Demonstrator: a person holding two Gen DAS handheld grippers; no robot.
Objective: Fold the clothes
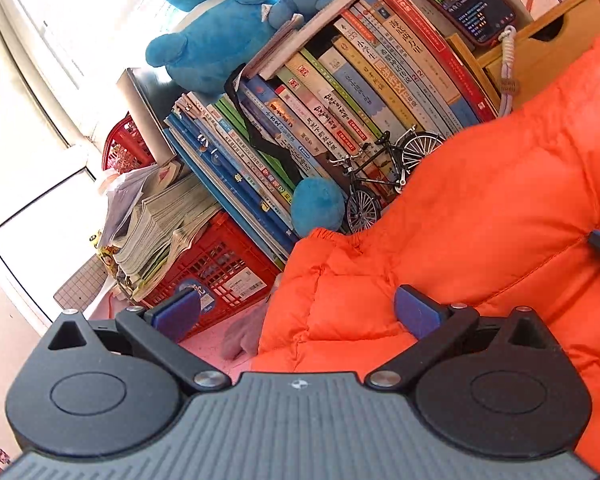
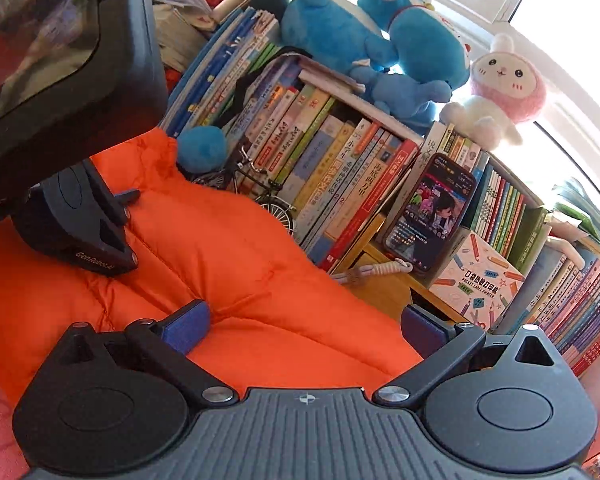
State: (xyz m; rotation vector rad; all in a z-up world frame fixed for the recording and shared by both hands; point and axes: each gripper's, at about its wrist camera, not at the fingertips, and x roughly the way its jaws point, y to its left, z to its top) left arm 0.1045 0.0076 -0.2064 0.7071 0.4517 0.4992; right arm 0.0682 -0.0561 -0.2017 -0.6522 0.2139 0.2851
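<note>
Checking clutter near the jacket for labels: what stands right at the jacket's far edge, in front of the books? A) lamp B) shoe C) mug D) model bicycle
D: a small model bicycle stands before the books, its wheels meeting the far edge of the orange jacket; the right wrist view shows it there too.
</note>
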